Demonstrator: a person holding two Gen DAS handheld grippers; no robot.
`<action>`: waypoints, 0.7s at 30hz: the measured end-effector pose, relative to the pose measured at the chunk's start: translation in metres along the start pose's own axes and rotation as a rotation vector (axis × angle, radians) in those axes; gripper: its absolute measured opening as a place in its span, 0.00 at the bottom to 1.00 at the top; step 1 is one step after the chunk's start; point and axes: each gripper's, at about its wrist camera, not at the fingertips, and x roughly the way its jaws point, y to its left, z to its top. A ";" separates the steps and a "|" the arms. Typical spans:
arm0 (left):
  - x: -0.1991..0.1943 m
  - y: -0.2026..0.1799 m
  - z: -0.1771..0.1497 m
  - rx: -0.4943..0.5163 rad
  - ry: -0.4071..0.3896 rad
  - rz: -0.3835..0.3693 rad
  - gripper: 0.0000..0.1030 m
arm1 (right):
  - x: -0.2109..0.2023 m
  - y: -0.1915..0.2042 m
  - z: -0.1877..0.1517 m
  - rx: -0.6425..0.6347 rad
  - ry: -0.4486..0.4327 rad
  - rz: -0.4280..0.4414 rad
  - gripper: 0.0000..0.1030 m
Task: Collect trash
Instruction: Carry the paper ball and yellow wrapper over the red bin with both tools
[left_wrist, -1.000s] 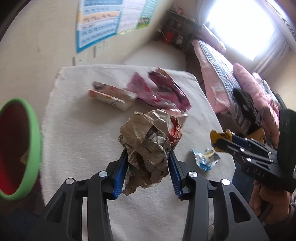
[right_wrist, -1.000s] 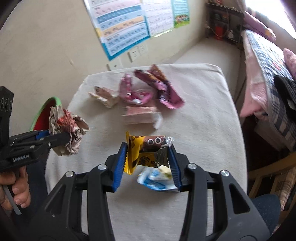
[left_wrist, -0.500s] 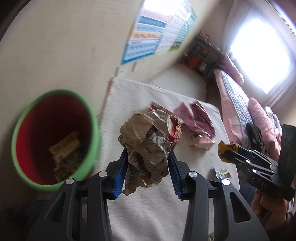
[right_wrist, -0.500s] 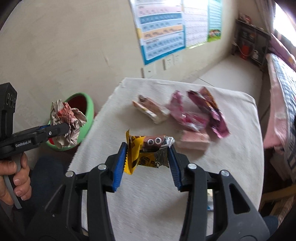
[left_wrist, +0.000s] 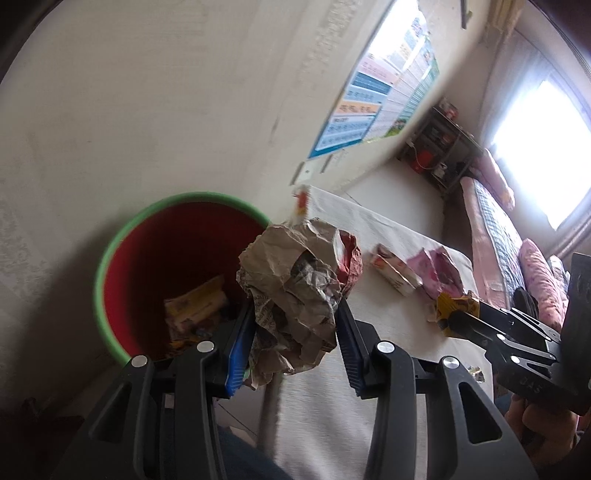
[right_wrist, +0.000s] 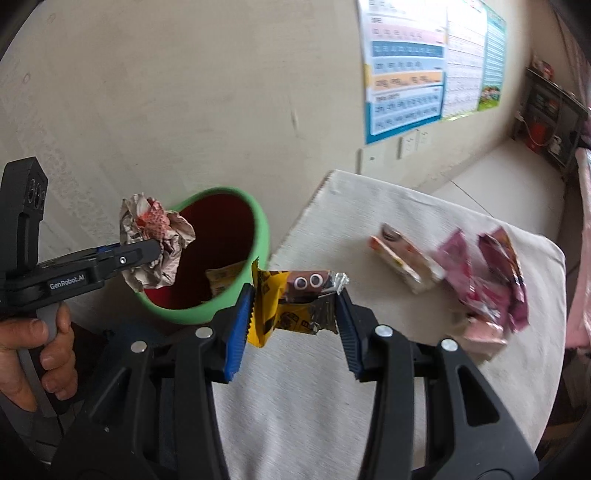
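Both tongs loaded: my left gripper (left_wrist: 291, 325) clamps crumpled paper (left_wrist: 295, 291) nearest the bin (right_wrist: 221, 258); right gripper (right_wrist: 295, 314) grips yellow wrapper (right_wrist: 291, 306) beside its rim.

"GenRobot.AI" in white on left gripper (right_wrist: 144, 254) body, left of frame; wall poster (right_wrist: 406, 70) text unreadable.

bin (left_wrist: 110, 266) floor hidden (by trash), wrappers (right_wrist: 484, 280) blurred

A lived-in bedroom at home. A bed (left_wrist: 495, 236) with pink pillows (left_wrist: 541, 280) lies under a bright window (left_wrist: 535, 147). Learning charts (right_wrist: 406, 66) hang on the plain wall, beside a cluttered shelf (left_wrist: 439, 147).
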 end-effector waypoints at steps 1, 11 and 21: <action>-0.001 0.004 0.001 -0.005 -0.003 0.003 0.39 | 0.002 0.003 0.002 -0.004 0.001 0.003 0.41; -0.008 0.034 0.008 -0.031 -0.017 0.029 0.39 | 0.026 0.050 0.026 -0.052 0.008 0.058 0.41; -0.007 0.066 0.015 -0.072 -0.019 0.051 0.39 | 0.053 0.079 0.036 -0.113 0.038 0.066 0.41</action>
